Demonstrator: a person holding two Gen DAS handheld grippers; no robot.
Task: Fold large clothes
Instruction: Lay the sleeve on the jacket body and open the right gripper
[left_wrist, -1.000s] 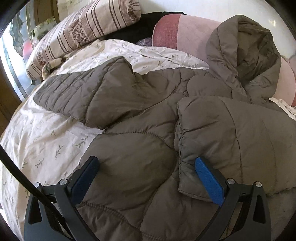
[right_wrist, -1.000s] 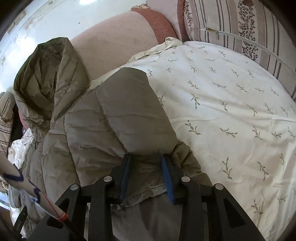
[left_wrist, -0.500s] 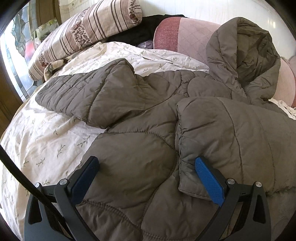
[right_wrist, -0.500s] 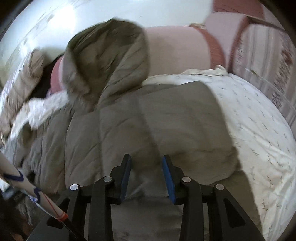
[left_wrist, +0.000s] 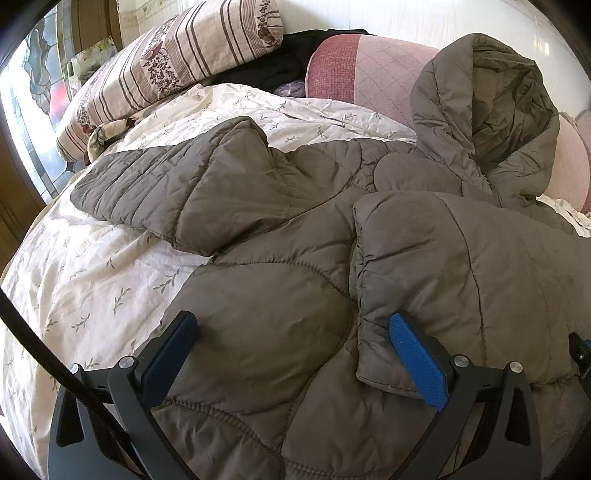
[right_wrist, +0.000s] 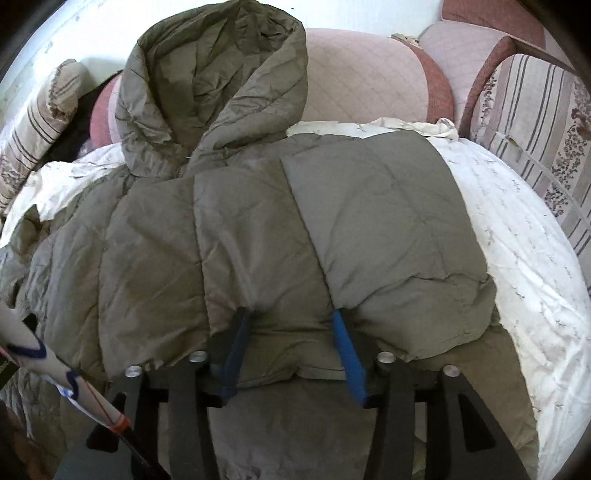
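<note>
A grey-brown quilted hooded jacket (left_wrist: 280, 302) lies spread on the bed, hood (left_wrist: 498, 110) propped against the pink cushions. Its left sleeve (left_wrist: 177, 184) stretches out to the left. The right side is folded over the body, with the folded sleeve's cuff edge (left_wrist: 364, 295) near the middle. My left gripper (left_wrist: 291, 350) is open, hovering low over the jacket body, holding nothing. In the right wrist view the jacket (right_wrist: 258, 229) fills the middle. My right gripper (right_wrist: 291, 343) is shut on the folded sleeve's edge (right_wrist: 291, 321), fabric bunched between the blue pads.
The bed has a white leaf-print cover (left_wrist: 92, 273), also seen at the right of the right wrist view (right_wrist: 524, 236). Striped pillows (left_wrist: 166, 62) and pink cushions (left_wrist: 369, 74) line the back wall. A window is at far left.
My right gripper has carried the sleeve across the jacket toward the left and its view swung to face the hood. The left gripper barely moved and stays open.
</note>
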